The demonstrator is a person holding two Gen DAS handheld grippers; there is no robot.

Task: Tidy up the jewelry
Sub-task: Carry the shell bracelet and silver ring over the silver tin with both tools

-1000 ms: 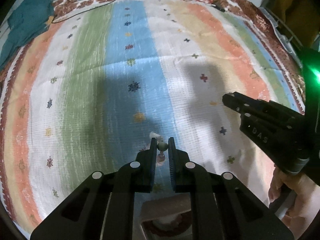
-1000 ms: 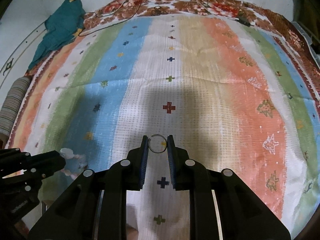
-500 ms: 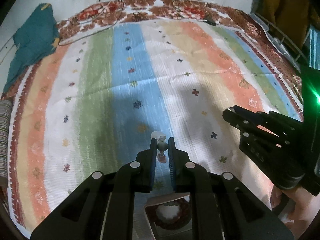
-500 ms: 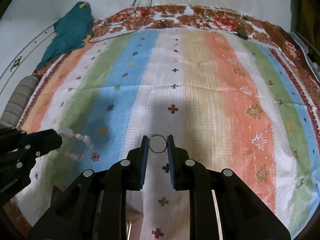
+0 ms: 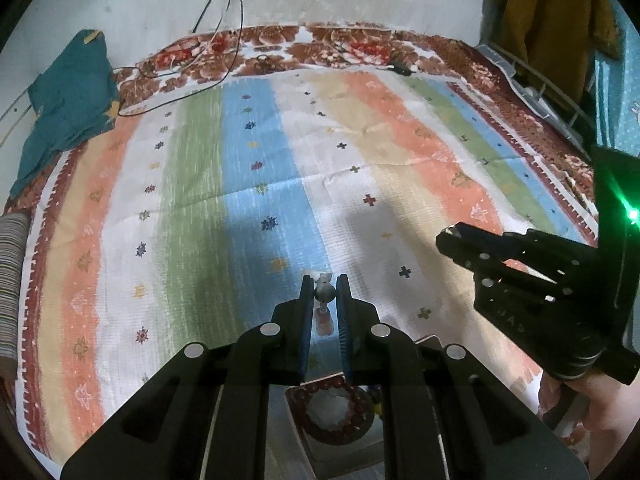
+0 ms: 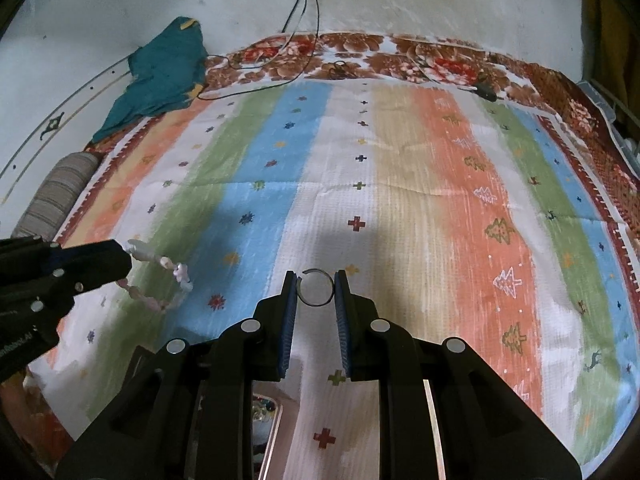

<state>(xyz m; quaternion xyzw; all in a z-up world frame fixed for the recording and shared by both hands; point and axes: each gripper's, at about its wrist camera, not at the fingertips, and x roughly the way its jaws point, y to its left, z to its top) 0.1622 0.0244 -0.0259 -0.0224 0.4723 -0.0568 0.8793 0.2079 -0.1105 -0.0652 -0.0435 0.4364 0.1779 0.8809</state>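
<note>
My left gripper [image 5: 324,290] is shut on a pale bead bracelet; a grey bead [image 5: 323,292] sits between its tips. The bracelet [image 6: 160,280] hangs in a loop from that gripper [image 6: 120,258] in the right wrist view. My right gripper [image 6: 316,284] is shut on a thin metal ring [image 6: 317,287], held in the air; it shows at the right of the left wrist view [image 5: 448,238]. A tray [image 5: 320,448] with a dark red bead bracelet [image 5: 334,410] lies under the left gripper.
A striped blanket [image 5: 320,160] covers the bed. A teal cloth [image 5: 68,108] lies at the far left, cables [image 5: 224,40] run down the wall, and a striped bolster [image 6: 56,192] lies at the left edge. A box edge [image 6: 268,420] shows below the right gripper.
Both grippers have risen and tilted up, so more of the wall shows. Each keeps its hold. The tray with the red bracelet has come further into the left wrist view.
</note>
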